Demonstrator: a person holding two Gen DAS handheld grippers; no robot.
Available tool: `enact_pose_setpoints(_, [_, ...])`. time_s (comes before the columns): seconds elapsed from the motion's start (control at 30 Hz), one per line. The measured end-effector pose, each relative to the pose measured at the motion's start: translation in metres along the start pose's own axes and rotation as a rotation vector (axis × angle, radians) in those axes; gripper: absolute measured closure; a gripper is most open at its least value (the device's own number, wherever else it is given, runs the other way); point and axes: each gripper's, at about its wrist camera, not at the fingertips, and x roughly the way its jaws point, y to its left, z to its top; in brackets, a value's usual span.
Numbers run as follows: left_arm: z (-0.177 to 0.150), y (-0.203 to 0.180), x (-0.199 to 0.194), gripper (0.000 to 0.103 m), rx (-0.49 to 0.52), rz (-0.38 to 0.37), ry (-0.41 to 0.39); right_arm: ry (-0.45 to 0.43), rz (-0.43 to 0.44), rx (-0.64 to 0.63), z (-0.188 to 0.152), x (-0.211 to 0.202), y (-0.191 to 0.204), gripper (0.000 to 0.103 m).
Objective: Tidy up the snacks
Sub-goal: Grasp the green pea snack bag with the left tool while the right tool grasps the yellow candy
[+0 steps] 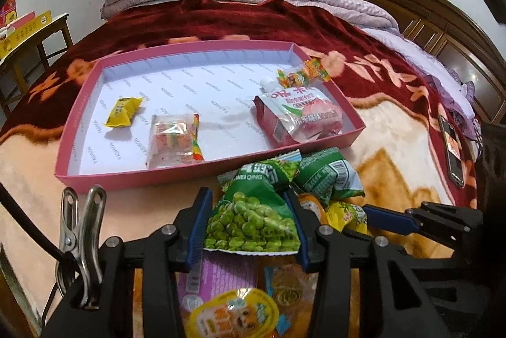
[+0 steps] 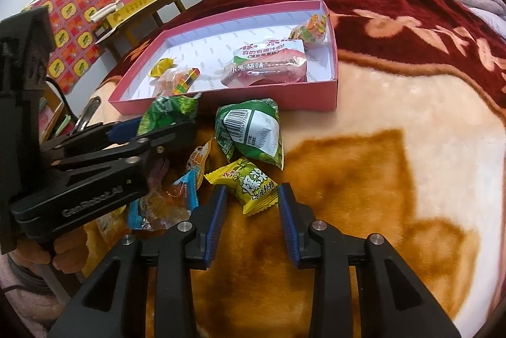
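Observation:
A pink tray (image 1: 95, 176) (image 2: 332, 94) lies on the bed with a yellow packet (image 1: 123, 112), a clear candy bag (image 1: 174, 138), a pink juice pouch (image 1: 297, 113) and a small orange packet (image 1: 303, 74) in it. My left gripper (image 1: 248, 205) (image 2: 151, 129) is shut on a green pea packet (image 1: 253, 218) just in front of the tray. A second green packet (image 1: 329, 176) (image 2: 253, 132) lies beside it. My right gripper (image 2: 253, 192) is open, its fingers on either side of a yellow-green candy packet (image 2: 249, 184).
More loose snacks lie under the left gripper: a purple packet (image 1: 227, 274), a yellow jelly cup (image 1: 234, 316) and an orange-blue packet (image 2: 177, 199). A phone (image 1: 452, 148) lies on the blanket at right. A wooden stool (image 2: 139, 18) stands left of the bed.

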Motion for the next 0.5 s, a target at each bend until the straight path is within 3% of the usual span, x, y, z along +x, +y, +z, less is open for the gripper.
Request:
enact_pose_setpoints(0.1, [-0.001, 0.004, -0.006, 0.056, -0.007, 0.000, -0.008, 0.005, -0.002, -0.014, 0.000, 0.000, 0.005, 0.059])
enact_pose_setpoints(0.3, [-0.002, 0.013, -0.018, 0.056, -0.026, 0.011, -0.023, -0.006, -0.015, -0.007, 0.000, 0.000, 0.006, 0.059])
enact_pose_setpoints(0.5, [-0.002, 0.025, -0.028, 0.056, -0.057, 0.020, -0.039, -0.014, -0.053, -0.011, -0.002, 0.000, 0.008, 0.073])
